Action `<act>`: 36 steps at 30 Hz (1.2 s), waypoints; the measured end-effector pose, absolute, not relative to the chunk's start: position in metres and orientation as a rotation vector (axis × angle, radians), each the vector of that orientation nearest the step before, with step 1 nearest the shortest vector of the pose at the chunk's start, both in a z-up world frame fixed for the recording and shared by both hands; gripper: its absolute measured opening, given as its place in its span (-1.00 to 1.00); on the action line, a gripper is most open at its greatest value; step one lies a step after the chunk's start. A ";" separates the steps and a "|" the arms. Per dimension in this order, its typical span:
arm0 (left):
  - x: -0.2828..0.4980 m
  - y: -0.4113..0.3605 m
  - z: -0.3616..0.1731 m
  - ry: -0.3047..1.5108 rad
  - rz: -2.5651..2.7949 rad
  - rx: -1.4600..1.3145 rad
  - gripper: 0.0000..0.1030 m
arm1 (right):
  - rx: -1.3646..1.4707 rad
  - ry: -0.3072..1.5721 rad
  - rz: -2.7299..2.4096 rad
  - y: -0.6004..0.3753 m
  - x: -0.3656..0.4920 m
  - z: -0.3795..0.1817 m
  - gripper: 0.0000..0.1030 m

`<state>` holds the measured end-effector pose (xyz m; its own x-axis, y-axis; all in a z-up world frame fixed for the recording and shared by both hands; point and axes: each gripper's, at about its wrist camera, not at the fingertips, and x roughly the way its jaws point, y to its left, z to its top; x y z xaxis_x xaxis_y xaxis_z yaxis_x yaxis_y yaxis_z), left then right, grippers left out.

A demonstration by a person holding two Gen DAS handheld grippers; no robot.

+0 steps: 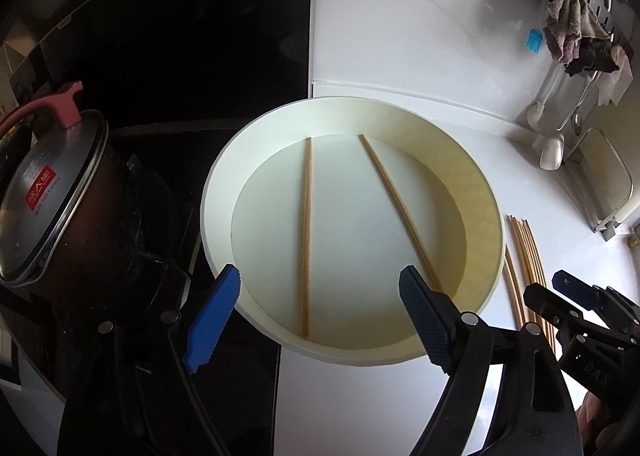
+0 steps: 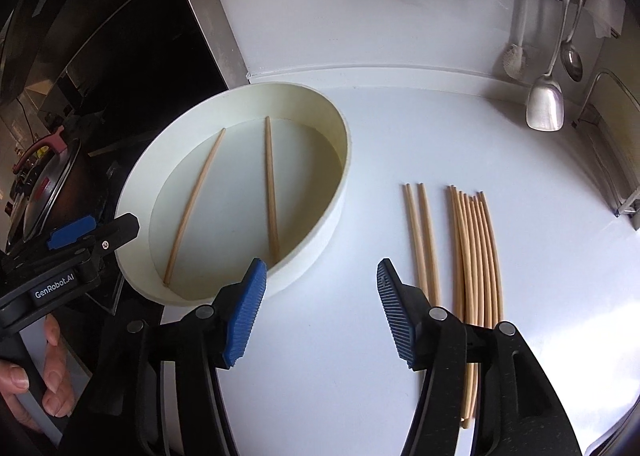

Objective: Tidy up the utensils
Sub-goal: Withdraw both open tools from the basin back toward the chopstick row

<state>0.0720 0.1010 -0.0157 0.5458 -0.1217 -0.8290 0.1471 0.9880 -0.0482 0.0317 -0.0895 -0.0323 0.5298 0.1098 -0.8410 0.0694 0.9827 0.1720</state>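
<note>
While both grippers gape empty | pot (image 1: 60, 195) beside bowl (image 1: 216, 191) | chopsticks (image 2: 476, 256) right

White counter (image 2: 400, 376) beside black hob (image 1: 180, 35), daylit.

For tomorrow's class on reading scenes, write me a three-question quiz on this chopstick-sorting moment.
1. How many wooden chopsticks lie inside the round white tub?
2. True or false: the right gripper is clamped on a chopstick.
3. The loose chopsticks on the white countertop lie A) right of the tub, B) behind it, C) on the pot lid.

Key: 1. two; 2. false, both it and the left gripper are open and empty; 3. A.
</note>
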 end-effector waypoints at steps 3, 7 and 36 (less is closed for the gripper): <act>0.062 0.087 -0.012 0.976 -0.169 0.030 0.56 | 0.199 1.011 0.013 -0.105 0.019 -0.031 0.12; 0.050 0.069 -0.010 0.970 -0.196 0.024 0.60 | 0.209 1.009 -0.023 -0.130 -0.002 -0.032 0.13; -0.009 -0.062 -0.063 0.925 -0.265 0.005 0.76 | 0.127 1.016 -0.162 -0.248 -0.049 -0.104 0.21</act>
